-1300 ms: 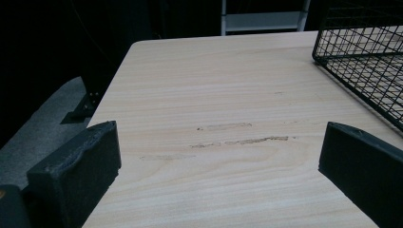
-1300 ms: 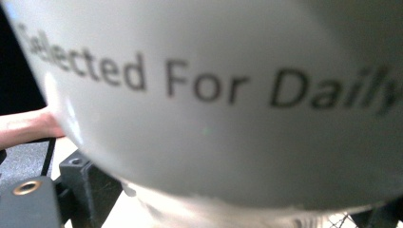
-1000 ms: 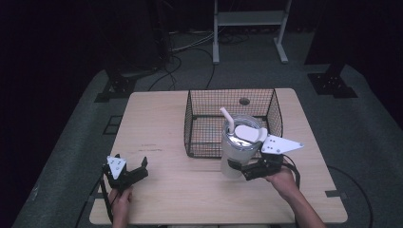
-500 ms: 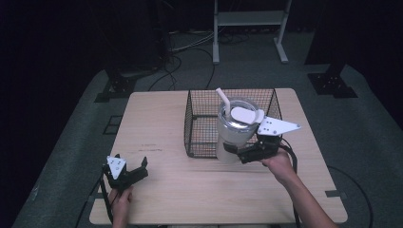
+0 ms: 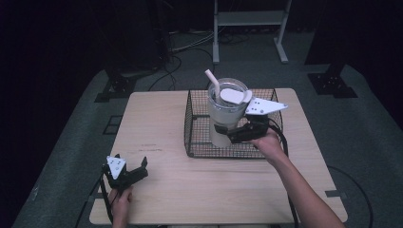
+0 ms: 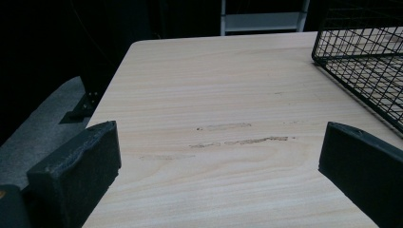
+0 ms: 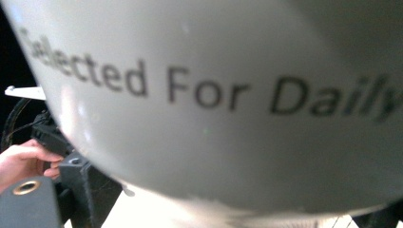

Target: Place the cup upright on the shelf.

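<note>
A white tumbler (image 5: 222,118) with a lid and a straw is held upright over the black wire basket (image 5: 195,137). My right gripper (image 5: 229,133) is shut on its lower side, coming in from the right. I cannot tell whether its base touches the basket floor. In the right gripper view the tumbler (image 7: 214,95) is very close, with printed lettering on its wall. My left gripper (image 5: 141,170) rests at the table's front left, open with nothing between its jaws; in the left gripper view my left gripper (image 6: 218,140) points across bare wood.
The light wooden table (image 5: 157,118) has bare room left of and in front of the basket. A basket corner (image 6: 366,71) lies to the front right of the left gripper. Cables and stand legs (image 5: 247,28) sit on the dark floor behind.
My right gripper has lifted the tumbler from the table in front of the basket and carried it away from the person, over the basket. The left gripper has stayed put.
</note>
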{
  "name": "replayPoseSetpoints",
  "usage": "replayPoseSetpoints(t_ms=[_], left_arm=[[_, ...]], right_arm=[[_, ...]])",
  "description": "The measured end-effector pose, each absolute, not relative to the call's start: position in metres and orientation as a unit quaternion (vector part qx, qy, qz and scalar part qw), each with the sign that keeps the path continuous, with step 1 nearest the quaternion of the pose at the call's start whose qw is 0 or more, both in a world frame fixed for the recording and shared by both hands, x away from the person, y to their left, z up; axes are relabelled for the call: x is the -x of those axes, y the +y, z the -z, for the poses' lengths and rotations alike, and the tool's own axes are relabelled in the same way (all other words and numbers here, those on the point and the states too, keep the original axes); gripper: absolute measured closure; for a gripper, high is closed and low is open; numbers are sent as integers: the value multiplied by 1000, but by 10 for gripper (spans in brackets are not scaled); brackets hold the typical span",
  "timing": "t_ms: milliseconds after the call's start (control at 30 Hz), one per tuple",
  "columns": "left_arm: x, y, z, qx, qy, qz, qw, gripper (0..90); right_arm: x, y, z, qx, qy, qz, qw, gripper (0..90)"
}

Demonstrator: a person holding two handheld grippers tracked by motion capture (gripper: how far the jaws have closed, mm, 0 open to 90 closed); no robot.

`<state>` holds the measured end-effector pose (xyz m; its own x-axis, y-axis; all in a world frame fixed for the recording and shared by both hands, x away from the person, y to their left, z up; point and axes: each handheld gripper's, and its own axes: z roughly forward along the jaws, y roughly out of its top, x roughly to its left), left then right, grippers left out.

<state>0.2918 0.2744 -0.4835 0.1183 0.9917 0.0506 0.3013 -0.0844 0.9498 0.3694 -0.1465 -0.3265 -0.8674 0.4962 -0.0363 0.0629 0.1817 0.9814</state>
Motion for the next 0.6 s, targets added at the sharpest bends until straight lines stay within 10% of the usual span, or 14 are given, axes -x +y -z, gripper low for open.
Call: replayPoseSetpoints(t_ms=[600], left_arm=[[-292, 275, 483, -615, 526, -403, 427, 0]], right_arm=[[-427, -123, 321, -191, 752, -607, 174, 84]])
